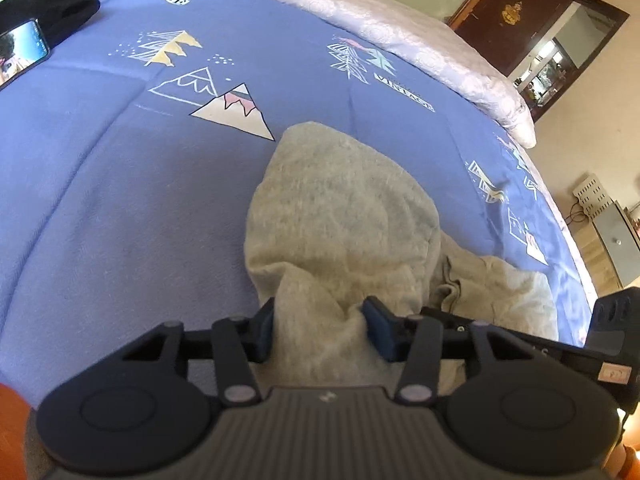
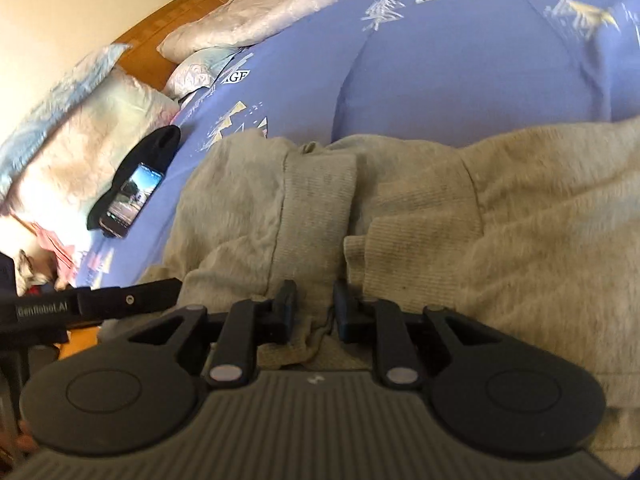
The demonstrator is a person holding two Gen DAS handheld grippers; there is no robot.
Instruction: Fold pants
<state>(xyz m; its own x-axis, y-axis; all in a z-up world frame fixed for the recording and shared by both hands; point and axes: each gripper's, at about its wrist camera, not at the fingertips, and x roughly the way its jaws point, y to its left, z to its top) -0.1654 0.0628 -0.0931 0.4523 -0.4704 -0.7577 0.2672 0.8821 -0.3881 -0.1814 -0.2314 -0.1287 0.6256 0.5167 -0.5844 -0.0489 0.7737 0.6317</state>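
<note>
Grey-beige sweatpants (image 1: pixel 340 208) lie bunched on a blue bedspread (image 1: pixel 120 160). In the left wrist view a raised fold of the fabric runs up between the blue pads of my left gripper (image 1: pixel 320 324), which is shut on it. In the right wrist view the pants (image 2: pixel 520 220) spread across the right side, with two ribbed cuffs (image 2: pixel 320 200) side by side in the middle. My right gripper (image 2: pixel 314 312) is shut on the cloth just below the cuffs. The two grippers are close together: a black part of the left one (image 2: pixel 100 300) shows at the left edge.
A phone (image 2: pixel 132 200) with a lit screen rests on a black cloth (image 2: pixel 160 140) at the bed's far left. Pillows (image 2: pixel 80 140) and a pale pink quilt (image 1: pixel 400 32) line the far side. A dark wardrobe (image 1: pixel 520 12) stands beyond the bed's edge.
</note>
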